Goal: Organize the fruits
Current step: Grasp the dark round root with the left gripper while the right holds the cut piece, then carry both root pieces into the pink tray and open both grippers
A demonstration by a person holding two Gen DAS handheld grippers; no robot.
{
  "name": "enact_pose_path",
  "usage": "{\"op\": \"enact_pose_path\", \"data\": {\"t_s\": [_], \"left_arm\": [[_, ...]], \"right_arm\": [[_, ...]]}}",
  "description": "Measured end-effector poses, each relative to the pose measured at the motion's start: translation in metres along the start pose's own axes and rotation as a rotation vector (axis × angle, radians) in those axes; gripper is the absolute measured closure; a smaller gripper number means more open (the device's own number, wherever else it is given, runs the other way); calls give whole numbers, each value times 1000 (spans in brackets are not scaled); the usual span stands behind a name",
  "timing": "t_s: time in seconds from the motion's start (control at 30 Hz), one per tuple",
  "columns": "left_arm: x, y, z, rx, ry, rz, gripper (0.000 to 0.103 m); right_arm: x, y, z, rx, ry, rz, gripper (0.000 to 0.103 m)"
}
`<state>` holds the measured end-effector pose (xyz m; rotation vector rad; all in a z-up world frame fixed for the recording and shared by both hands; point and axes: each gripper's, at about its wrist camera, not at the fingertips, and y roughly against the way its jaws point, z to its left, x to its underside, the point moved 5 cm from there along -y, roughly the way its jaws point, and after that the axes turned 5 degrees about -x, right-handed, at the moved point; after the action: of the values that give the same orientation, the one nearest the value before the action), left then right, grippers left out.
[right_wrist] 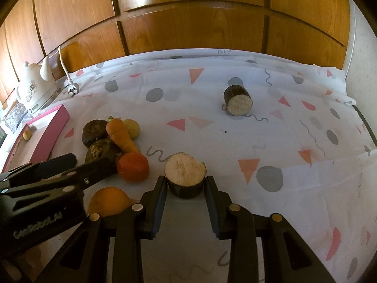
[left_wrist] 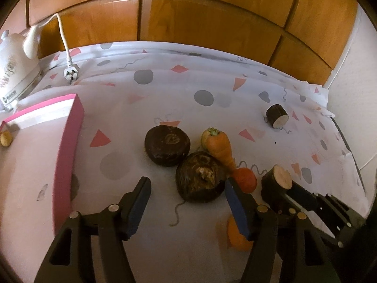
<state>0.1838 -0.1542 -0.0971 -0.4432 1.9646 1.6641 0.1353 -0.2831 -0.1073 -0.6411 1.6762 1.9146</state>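
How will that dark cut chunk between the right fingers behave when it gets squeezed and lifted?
The cut chunk looks solid and stiff, so it probably won't deform. Its dark curved skin may slip against the flat fingers. Set down on that side, like the far chunk, it could roll; on its pale flat face it should stay.

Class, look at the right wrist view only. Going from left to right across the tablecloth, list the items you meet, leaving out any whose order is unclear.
White kettle → pink box → carrot → near cut dark root piece, between the right gripper fingers → far cut dark root piece.

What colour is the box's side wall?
Pink side wall of the shallow rectangular box, clearest in the left wrist view.
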Motion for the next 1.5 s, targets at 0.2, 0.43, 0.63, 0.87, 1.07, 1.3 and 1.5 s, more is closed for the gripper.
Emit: {"op": "enact_pose_path", "data": {"t_s": [0.2,0.43,0.63,0.87,1.07,1.3,1.5], "left_arm": [[-1,-1,-10,35,-33,-29,58],[11,12,0,40,-8,-26,59],[26,29,9,26,9,-28,59],[30,56,11,24,-11,-70,59],[32,80,27,-7,4,-99,59],[36,98,52,-45,47,-117,59],[39,109,75,-80,84,-133,59]], "right_arm": [[1,0,-1,-7,-6,-9,70],[2,0,-1,-13,-10,-13,70],[2,-1,-1,-11,-10,-8,70],[2,0,-1,-3,-2,-8,70],[6,10,0,31,17,-9,71],[17,20,3,53,33,-7,71],[24,32,9,57,38,-17,71]]}}
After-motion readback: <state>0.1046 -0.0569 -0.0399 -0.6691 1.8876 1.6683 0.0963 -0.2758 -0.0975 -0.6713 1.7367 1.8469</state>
